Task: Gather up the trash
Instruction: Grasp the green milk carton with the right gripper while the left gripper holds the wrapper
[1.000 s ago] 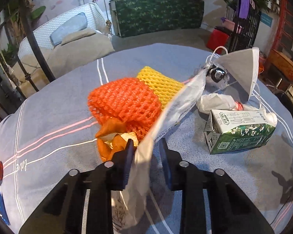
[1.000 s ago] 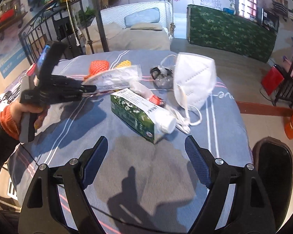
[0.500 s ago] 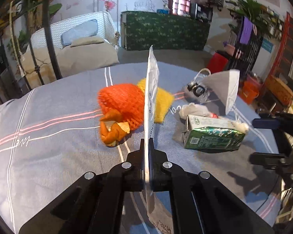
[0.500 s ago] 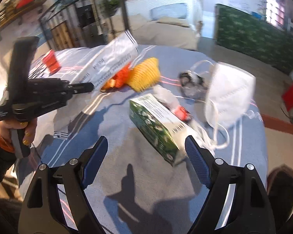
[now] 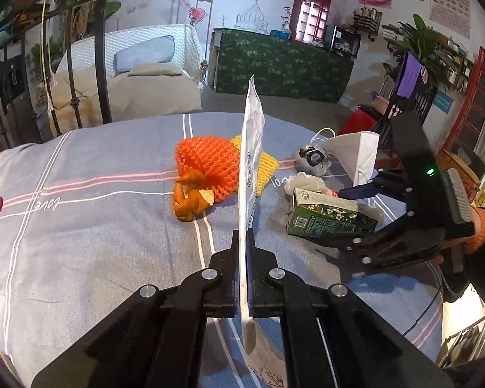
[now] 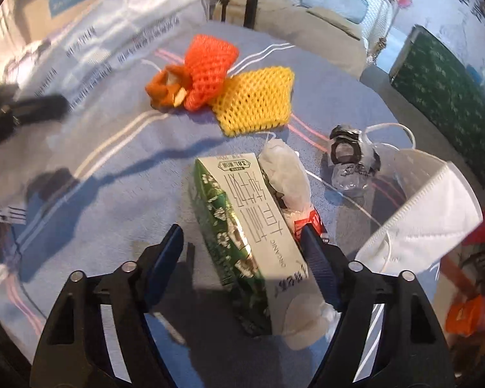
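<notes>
The left gripper (image 5: 242,239) pinches a flat, crinkly white plastic bag (image 5: 251,148), held upright on edge above the grey striped cloth (image 5: 90,236). The right gripper (image 6: 241,249) straddles a green boxy carton (image 6: 242,236); its jaws have just been closing, and a gap remains at the left pad. Beyond lie orange (image 6: 210,64) and yellow foam nets (image 6: 258,102), peel (image 6: 165,89), and a pleated white mask (image 6: 426,213).
</notes>
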